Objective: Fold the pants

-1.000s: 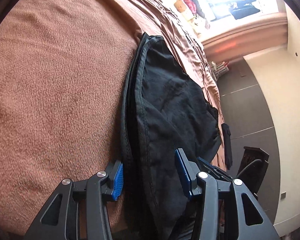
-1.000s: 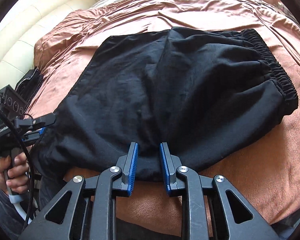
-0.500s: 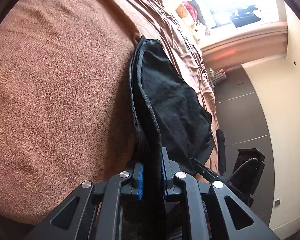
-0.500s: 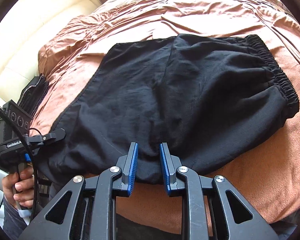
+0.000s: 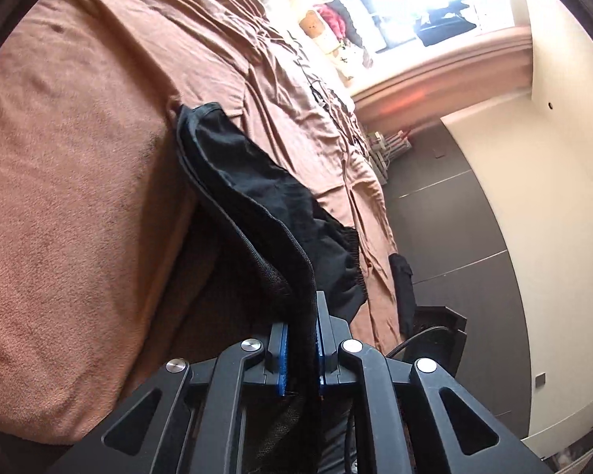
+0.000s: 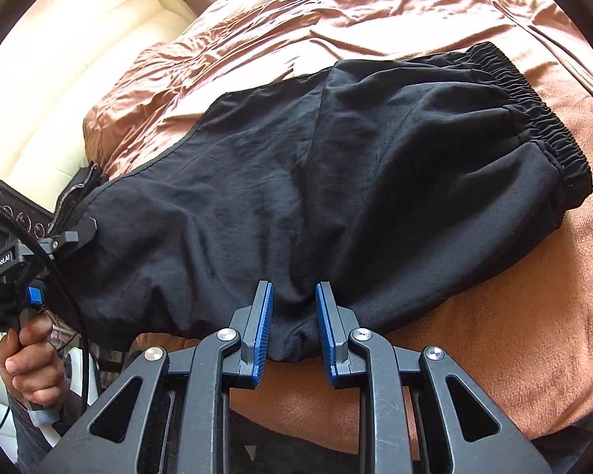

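Pants (image 6: 336,181) lie folded on my brown blanket (image 6: 514,316). My left gripper (image 5: 301,349), whose jaws have just been closing, now clamps the hem edge, raised off the bed since a second ago. My right gripper (image 6: 292,328) pinches the near fold, unchanged. Beyond: rumpled sheet (image 6: 336,12), cream headboard (image 6: 51,91).

Bare brown blanket (image 6: 533,316) is lying open right of the black pants (image 6: 336,177). The left gripper (image 6: 73,233) and the hand (image 6: 31,363) holding it are crowding the left edge.
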Demonstrator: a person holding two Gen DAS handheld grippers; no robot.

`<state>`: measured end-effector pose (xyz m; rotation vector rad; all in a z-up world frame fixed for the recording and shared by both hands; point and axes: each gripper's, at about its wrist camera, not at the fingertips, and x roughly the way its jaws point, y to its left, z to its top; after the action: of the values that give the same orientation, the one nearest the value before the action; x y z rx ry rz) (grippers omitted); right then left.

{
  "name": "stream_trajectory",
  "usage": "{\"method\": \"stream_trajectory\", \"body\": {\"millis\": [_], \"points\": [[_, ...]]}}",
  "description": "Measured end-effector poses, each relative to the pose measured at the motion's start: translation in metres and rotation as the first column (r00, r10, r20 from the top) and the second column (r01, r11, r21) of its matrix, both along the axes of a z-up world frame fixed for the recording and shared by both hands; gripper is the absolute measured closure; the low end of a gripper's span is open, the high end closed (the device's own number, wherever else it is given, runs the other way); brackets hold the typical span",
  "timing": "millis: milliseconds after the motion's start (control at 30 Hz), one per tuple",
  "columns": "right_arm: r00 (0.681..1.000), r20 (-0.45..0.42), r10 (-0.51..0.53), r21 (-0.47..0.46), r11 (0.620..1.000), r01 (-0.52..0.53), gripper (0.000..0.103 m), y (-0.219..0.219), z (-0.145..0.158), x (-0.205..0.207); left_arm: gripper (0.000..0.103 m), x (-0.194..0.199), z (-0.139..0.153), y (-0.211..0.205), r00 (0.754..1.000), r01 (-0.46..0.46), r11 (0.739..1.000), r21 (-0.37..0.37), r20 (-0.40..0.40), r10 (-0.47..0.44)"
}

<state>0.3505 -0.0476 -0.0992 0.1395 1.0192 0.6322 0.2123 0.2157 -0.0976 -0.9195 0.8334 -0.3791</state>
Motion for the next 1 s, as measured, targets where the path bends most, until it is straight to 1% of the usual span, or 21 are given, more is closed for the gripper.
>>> {"method": "stream_trajectory", "body": {"millis": [233, 533, 633, 767, 1000], "points": [[0.999, 0.019, -0.040, 0.064, 0.997, 0.039, 0.083, -0.034, 0.013, -0.004, 0.092, 0.026, 0.025, -0.026, 0.998, 0.050, 0.998, 0.035, 0.027, -0.051], [0.995, 0.040, -0.087, 0.110, 0.991, 0.082, 0.083, -0.076, 0.023, -0.016, 0.092, 0.059, 0.036, -0.069, 0.992, 0.121, 0.991, 0.065, 0.021, -0.122], [0.994, 0.042, -0.103, 0.107, 0.989, 0.098, 0.083, -0.088, 0.024, -0.020, 0.092, 0.070, 0.034, -0.086, 0.989, 0.144, 0.987, 0.071, 0.006, -0.145], [0.989, 0.057, -0.135, 0.077, 0.988, 0.131, 0.083, -0.103, 0.025, -0.026, 0.092, 0.082, 0.029, -0.109, 0.985, 0.173, 0.981, 0.082, -0.017, -0.173], [0.979, 0.070, -0.191, 0.050, 0.981, 0.187, 0.082, -0.126, 0.036, -0.048, 0.092, 0.100, 0.011, -0.145, 0.975, 0.218, 0.971, 0.094, -0.063, -0.213]]}}
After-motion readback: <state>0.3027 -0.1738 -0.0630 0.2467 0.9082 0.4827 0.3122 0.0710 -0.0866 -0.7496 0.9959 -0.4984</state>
